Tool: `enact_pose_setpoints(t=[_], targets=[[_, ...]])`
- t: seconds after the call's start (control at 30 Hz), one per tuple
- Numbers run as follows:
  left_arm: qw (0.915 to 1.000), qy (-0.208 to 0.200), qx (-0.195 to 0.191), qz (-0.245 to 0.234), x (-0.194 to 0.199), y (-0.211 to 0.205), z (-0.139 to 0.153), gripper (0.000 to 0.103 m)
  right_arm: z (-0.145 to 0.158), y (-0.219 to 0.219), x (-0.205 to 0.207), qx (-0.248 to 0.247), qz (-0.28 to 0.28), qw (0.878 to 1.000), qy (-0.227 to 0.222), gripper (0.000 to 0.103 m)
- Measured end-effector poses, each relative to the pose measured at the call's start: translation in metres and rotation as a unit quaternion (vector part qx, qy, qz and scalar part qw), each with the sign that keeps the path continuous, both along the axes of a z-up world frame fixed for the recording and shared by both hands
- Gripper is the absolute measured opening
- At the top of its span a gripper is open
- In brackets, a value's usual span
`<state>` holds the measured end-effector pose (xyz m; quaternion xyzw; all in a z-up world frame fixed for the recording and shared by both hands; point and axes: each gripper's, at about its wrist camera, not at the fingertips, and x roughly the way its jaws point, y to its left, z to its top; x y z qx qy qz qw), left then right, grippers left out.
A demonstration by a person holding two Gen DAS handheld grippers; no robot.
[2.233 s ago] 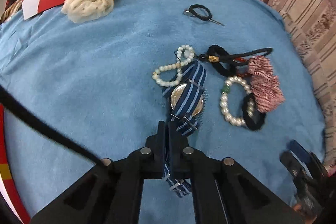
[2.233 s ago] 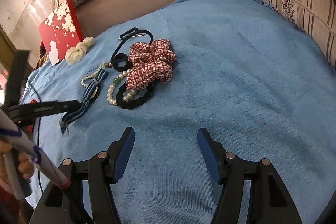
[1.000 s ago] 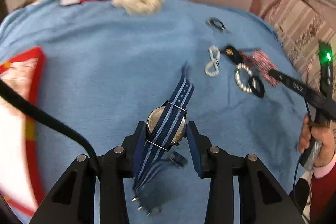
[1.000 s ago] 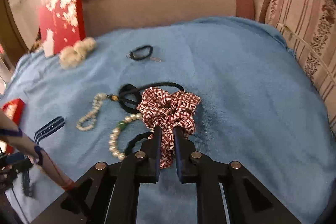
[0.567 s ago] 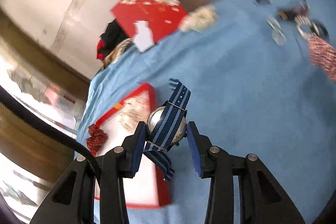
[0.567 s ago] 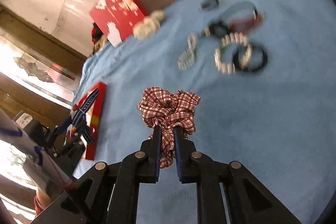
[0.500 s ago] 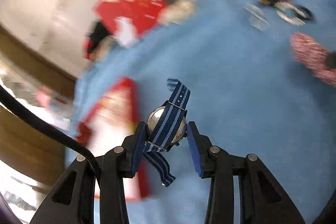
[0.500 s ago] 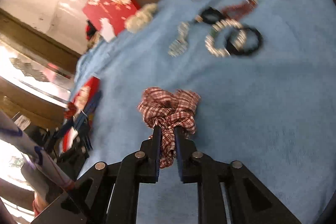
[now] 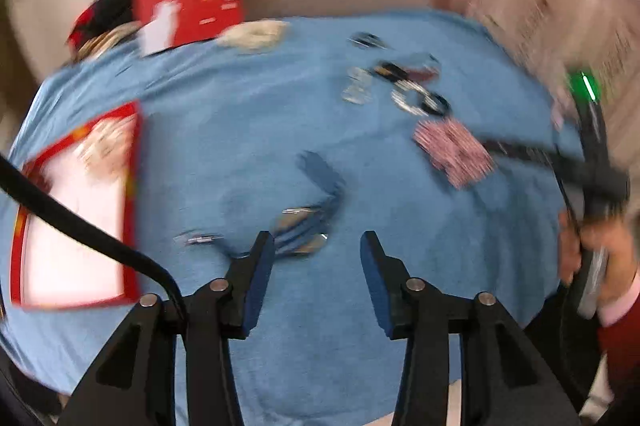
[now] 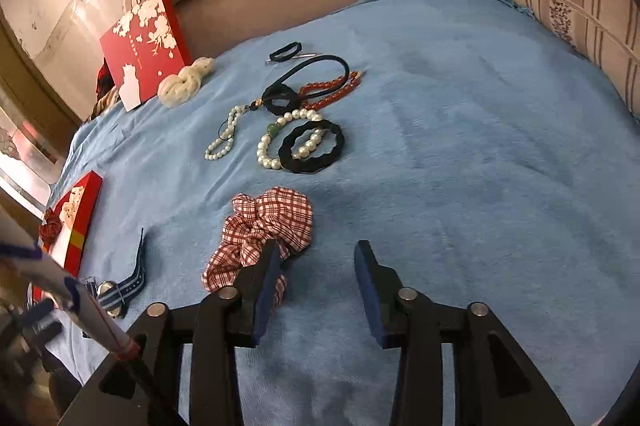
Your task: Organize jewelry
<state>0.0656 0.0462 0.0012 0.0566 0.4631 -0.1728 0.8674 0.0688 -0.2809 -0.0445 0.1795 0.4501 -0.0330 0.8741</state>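
Both grippers w/ fingers spread wide, holding nothing. Left gripper point(image 9: 316, 246) hangs over the watch point(image 10: 120, 288), which lies on the blue blanket point(image 10: 460, 146) near the red box point(image 10: 76, 222); left view is blurred. Right gripper point(image 10: 316, 266) sits just behind the plaid scrunchie point(image 10: 268, 226), its left finger point(image 10: 266, 274) at the fabric. Pearl bracelets point(image 10: 280, 138) & black ties further back.

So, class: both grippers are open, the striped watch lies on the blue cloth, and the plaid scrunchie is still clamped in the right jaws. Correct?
Not quite. The right wrist view shows the right gripper open, and the plaid scrunchie lies released on the blue cloth beside its left jaw. The rest stands.
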Motion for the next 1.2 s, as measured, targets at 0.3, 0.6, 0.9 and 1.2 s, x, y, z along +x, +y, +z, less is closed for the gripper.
enact_pose_setpoints(t=[0.3,0.6,0.9,1.2], targets=[[0.9994,0.024,-0.005,0.024,0.031,0.030,-0.016,0.054,0.003,0.012,-0.008,0.041,0.028,0.999,-0.020,0.066],[0.9896,-0.003,0.076,-0.122,0.013,-0.034,-0.050,0.055,0.006,0.042,0.000,-0.006,0.071,0.997,-0.018,0.068],[0.9735,0.014,0.156,-0.166,0.048,-0.043,-0.078,0.000,0.003,0.042,0.008,-0.005,0.054,0.998,-0.013,0.068],[0.9978,0.060,0.024,-0.016,0.159,0.038,-0.063,0.000,0.015,0.027,0.013,0.004,0.035,0.999,-0.025,0.068]])
